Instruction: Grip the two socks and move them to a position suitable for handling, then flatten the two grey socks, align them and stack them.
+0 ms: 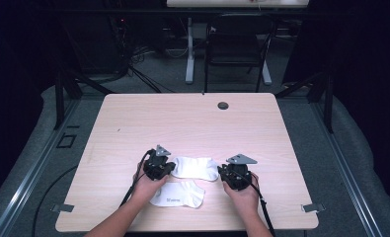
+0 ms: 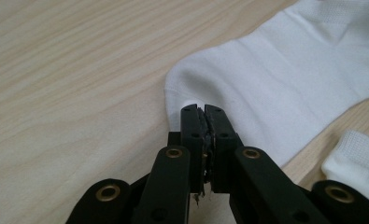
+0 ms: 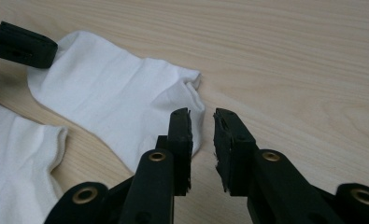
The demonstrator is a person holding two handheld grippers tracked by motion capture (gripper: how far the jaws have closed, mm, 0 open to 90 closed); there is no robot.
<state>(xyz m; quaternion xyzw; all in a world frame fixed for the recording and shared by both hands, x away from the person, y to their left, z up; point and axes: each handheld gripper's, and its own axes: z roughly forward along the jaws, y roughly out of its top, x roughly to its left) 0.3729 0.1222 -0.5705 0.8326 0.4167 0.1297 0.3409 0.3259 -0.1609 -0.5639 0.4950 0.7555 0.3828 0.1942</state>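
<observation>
Two white ankle socks lie on the pale wood tabletop (image 1: 192, 118), near its front edge. The far sock (image 1: 196, 167) stretches flat between the two grippers; the near sock (image 1: 178, 194) lies just in front of it, apart from it by a thin strip of wood.

Left gripper (image 2: 202, 114): jaws pressed together, pinching the rounded end of the far sock right at its hem. Cloth bunches slightly at the tips. Looks like a hold taken at one end so the sock can be lifted or pulled straight.

Right gripper (image 3: 202, 122): jaws standing narrowly apart, tips low at the opposite end of the same sock. One jaw overlaps the cloth edge, the other is over bare wood; nothing gripped yet, by my reading.

Both hands come in from the front edge, left hand (image 1: 145, 185) and right hand (image 1: 243, 193) wrapped around the gripper bodies, grippers tipped forward and down toward the sock ends
</observation>
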